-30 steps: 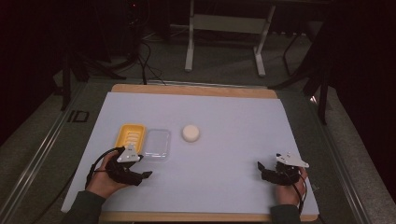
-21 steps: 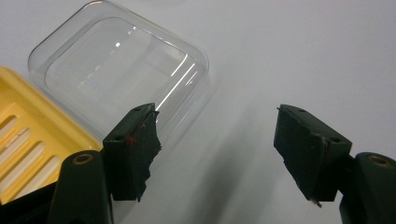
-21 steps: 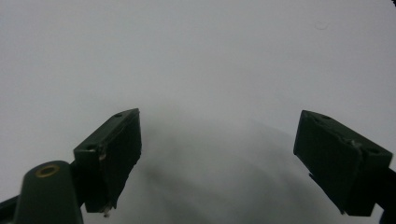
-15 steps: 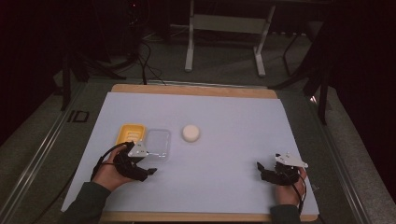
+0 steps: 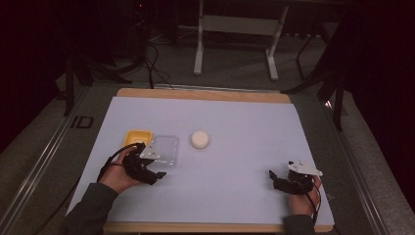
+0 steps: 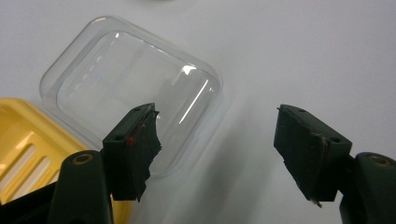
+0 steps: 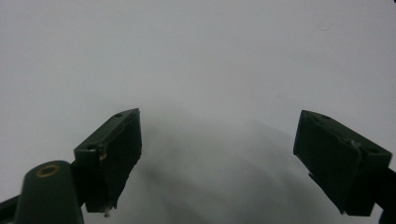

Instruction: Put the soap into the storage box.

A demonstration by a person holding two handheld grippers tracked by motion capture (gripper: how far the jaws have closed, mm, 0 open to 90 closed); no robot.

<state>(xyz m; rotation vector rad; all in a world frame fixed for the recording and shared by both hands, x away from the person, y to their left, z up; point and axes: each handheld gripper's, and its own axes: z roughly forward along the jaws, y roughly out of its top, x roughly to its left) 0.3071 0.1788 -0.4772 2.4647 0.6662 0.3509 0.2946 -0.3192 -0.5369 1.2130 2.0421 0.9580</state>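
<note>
Both tongs sit low on the table from above, left gripper [image 5: 159, 171] beside the clear lid [image 5: 165, 148], right gripper [image 5: 276, 177] well apart. Along the left jaws, spread wide, the lid lies just ahead beside a yellow tray [image 6: 23, 140]; a careless close could skid it. Right jaws gape over bare table.

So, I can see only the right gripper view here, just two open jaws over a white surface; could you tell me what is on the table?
Observer: In the high view, a yellow tray, a clear lid beside it, and a white round object lie on the table.
Operator: Thank you. Where is the left gripper?
Observer: The left gripper is at the clear lid's near edge, jaws open, one jaw over the lid.
Operator: Is it holding anything?
Observer: No, nothing sits between its jaws.
</note>
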